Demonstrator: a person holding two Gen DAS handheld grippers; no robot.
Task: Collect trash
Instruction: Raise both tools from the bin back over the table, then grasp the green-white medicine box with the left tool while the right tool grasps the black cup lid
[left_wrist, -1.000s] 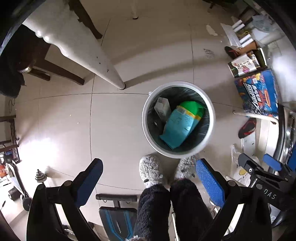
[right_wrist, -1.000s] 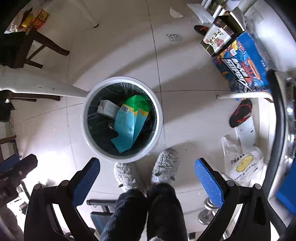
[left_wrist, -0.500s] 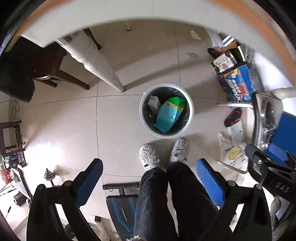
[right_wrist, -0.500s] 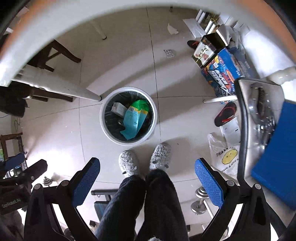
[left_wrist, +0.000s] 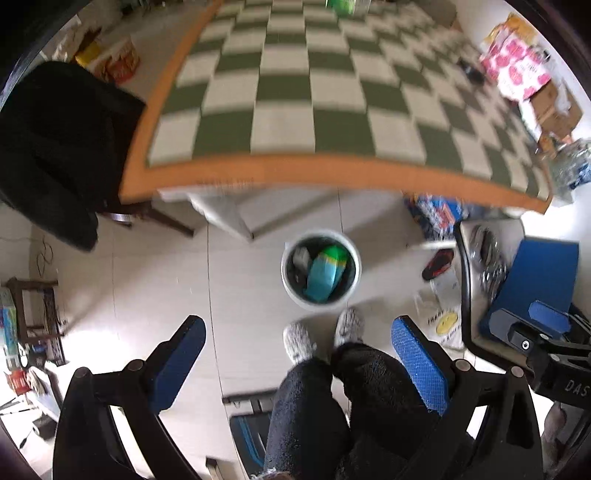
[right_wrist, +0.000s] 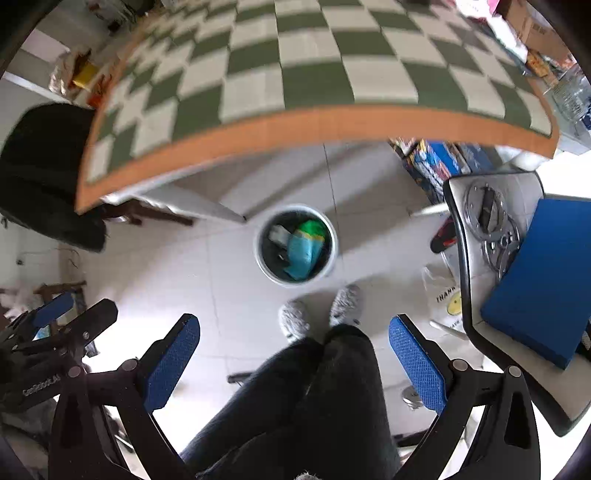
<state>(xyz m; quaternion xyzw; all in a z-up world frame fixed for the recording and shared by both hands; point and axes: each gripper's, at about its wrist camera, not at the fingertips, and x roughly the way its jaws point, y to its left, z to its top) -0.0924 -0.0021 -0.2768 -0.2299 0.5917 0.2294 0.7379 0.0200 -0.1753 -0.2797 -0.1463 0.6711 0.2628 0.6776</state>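
Pale, glossy floor tiles (left_wrist: 155, 280) catch bright light at the left. A worktop (left_wrist: 295, 88) with a green-and-white chequered cover and orange edge fills the upper part of both views, standing on a white leg (left_wrist: 221, 218). A dark chair (left_wrist: 55, 147) draped in black stands at its left corner. Cardboard boxes (left_wrist: 554, 107) crowd the right side.

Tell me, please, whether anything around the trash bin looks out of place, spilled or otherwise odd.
Nothing has spilled: the white trash bin stands upright on the floor with a teal and green package inside. The one stray item is a single red and black slipper lying alone on the tiles to the bin's right. Both grippers, left and right, are open and empty.
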